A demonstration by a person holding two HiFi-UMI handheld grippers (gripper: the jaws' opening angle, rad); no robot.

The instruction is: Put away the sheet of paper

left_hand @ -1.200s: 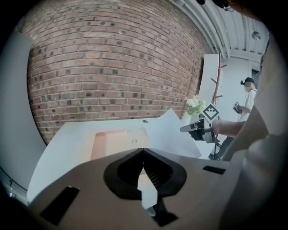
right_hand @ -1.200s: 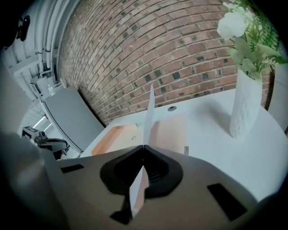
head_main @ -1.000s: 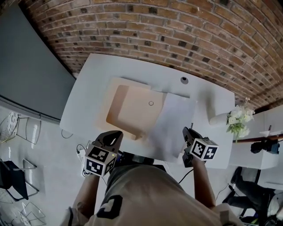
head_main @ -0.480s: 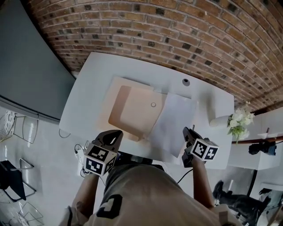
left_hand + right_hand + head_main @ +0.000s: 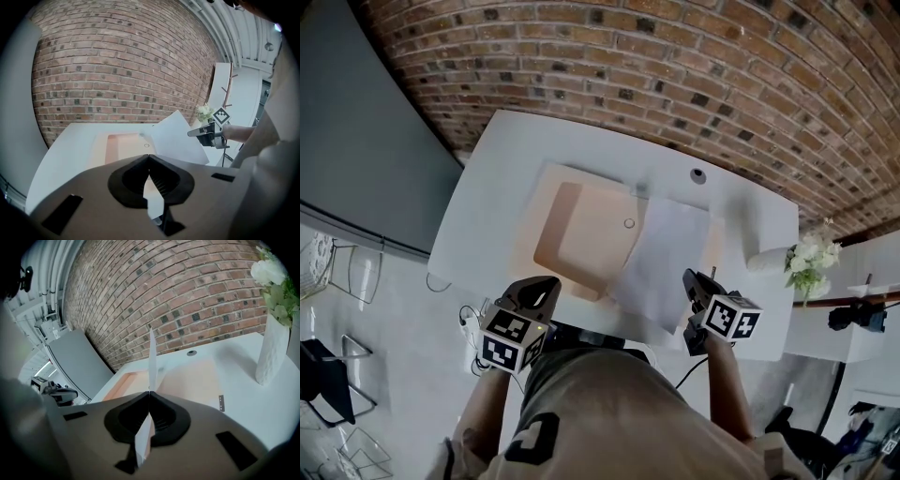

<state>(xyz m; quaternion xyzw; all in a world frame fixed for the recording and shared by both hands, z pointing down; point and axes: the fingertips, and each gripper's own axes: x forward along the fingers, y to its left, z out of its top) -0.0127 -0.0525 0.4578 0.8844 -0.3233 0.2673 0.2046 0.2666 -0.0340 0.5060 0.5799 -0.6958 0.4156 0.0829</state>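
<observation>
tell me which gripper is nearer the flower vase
Right. The right gripper, holding the paper, is close to the vase; the left gripper is across the table by the folder.

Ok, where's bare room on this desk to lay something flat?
Widest bare patch: the table strip between its left edge and the tan folder. A narrower band runs behind the folder, by the cable hole. Crowded on the right: the sheet of paper in the right claw, then the vase.

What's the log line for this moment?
right gripper: shut on sheet of paper | position: tilted, partly over tan folder | left gripper: shut, empty
</observation>
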